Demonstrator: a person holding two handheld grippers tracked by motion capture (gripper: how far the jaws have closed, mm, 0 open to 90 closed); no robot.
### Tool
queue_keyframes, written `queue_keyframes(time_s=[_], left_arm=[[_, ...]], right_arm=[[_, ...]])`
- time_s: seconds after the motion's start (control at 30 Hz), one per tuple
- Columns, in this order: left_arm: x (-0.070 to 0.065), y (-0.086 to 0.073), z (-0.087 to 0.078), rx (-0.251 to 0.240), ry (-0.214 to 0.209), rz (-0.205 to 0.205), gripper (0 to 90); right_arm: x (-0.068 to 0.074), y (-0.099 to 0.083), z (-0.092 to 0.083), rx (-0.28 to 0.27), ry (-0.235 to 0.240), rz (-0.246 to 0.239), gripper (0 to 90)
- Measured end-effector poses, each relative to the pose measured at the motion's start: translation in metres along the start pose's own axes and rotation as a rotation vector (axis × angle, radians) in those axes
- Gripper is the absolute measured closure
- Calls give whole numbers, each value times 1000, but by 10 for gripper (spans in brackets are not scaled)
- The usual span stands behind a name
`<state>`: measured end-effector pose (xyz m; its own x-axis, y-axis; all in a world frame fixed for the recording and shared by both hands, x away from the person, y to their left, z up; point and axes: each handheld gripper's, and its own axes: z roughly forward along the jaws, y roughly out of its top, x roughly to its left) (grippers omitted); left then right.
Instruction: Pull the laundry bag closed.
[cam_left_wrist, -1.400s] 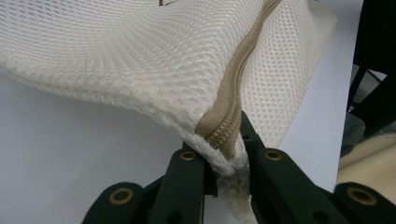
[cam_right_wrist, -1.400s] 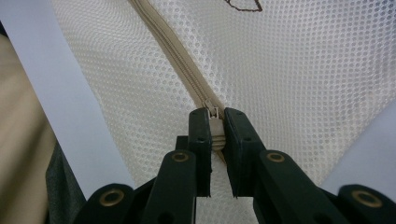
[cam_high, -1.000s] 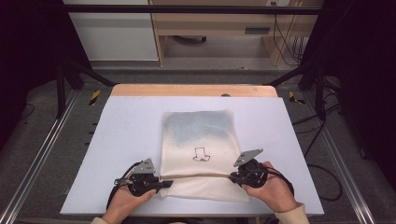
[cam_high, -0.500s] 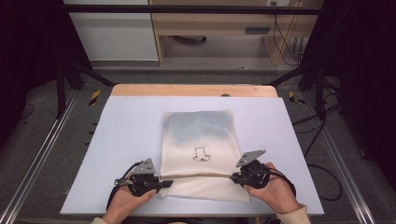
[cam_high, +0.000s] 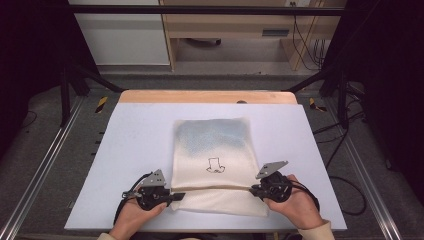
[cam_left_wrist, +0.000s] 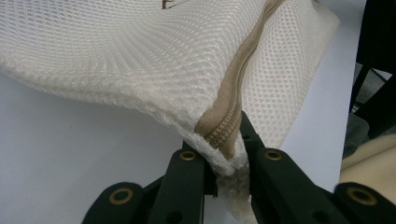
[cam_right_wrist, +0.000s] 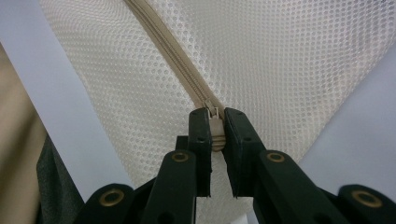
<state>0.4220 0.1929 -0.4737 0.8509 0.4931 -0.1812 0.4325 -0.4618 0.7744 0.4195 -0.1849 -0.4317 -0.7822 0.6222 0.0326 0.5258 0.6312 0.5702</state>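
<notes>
A cream mesh bag (cam_high: 212, 145) with a small black drawing on it lies on the white table (cam_high: 125, 140), something bluish showing through its far half. A tan zipper (cam_high: 215, 189) runs across its near part. My left gripper (cam_high: 176, 196) is shut on the bag's left edge at the zipper's end (cam_left_wrist: 223, 140), where the mesh (cam_left_wrist: 121, 56) is lifted a little off the table. My right gripper (cam_high: 253, 189) is shut on the zipper pull (cam_right_wrist: 216, 126) at the right end of the zipper (cam_right_wrist: 173, 51). Both hands rest at the table's near edge.
A wooden strip (cam_high: 207, 96) borders the table's far edge. Metal rails (cam_high: 45, 165) run along both sides, and cables (cam_high: 345, 180) lie on the floor at the right. A wooden cabinet (cam_high: 225, 30) stands beyond the table.
</notes>
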Motion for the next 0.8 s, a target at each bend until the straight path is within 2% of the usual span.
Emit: queue_keyframes(time_s=[0.47, 0.8], left_arm=[[-1, 0, 0, -1, 3, 2, 841], [0, 0, 0, -4, 2, 2, 842]], right_arm=[[-1, -1, 0, -4, 2, -6, 818], [-3, -4, -3, -5, -2, 8, 818]])
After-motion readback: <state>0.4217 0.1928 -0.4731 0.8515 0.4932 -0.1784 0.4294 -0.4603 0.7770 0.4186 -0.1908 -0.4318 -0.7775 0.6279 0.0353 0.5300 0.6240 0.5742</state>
